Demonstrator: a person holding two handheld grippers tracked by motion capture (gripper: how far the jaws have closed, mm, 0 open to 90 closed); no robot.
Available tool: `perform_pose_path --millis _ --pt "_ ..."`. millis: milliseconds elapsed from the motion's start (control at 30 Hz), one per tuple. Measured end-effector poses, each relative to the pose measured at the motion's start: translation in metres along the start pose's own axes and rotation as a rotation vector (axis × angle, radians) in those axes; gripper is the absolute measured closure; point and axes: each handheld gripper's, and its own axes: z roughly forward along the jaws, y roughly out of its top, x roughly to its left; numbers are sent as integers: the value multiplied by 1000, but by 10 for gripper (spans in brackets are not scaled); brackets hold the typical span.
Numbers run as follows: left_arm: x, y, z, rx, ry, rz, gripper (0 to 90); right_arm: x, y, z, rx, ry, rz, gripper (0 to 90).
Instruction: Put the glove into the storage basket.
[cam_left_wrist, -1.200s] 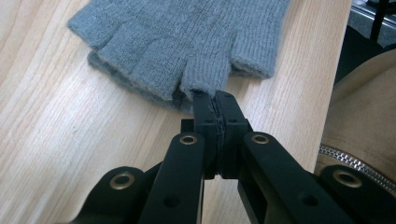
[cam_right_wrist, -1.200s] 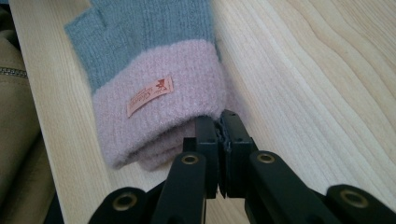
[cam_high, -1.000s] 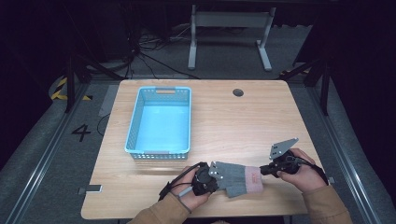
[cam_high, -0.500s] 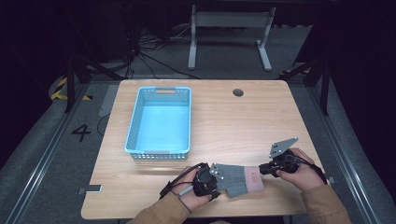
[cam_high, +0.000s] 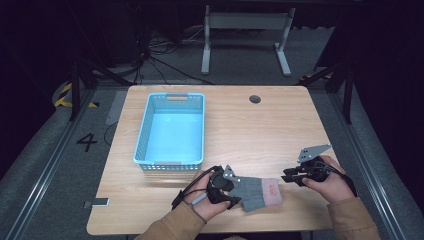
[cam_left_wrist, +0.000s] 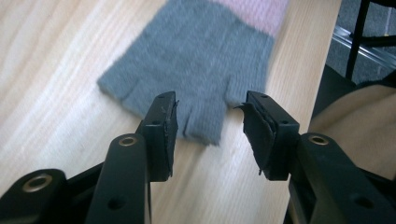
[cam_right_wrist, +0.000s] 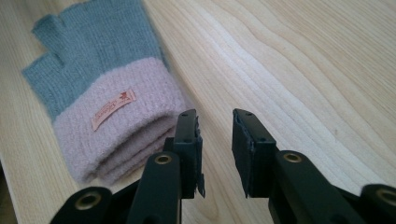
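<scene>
We see a fingerless glove (cam_high: 257, 192), grey knit with a pink ribbed cuff and a small orange label, lying flat near the table's (cam_high: 280, 130) near edge. Our left gripper (cam_left_wrist: 208, 123) and right gripper (cam_right_wrist: 215, 140) have just been opening; both stand parted, holding nothing.

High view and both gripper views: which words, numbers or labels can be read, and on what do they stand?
"4": painted on the grey floor left of the table.
Small orange tag on the glove's pink cuff: script lettering, too small and blurred to read.
No other text can be seen.
</scene>
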Motion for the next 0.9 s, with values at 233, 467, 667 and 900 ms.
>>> perform_pose_path --millis 233,467,667,900 --pt "3 10 8 -15 21 -3 497 -3 -4 -6 -24 -23 38 692" --pt "8 19 21 -16 15 17 432 -6 -8 -12 -44 -37 68 678" --pt "9 23 34 -27 17 37 388 -7 -10 -14 -55 -27 78 654" --pt "11 23 45 -15 28 50 307 -7 -11 -13 -55 -17 91 638"
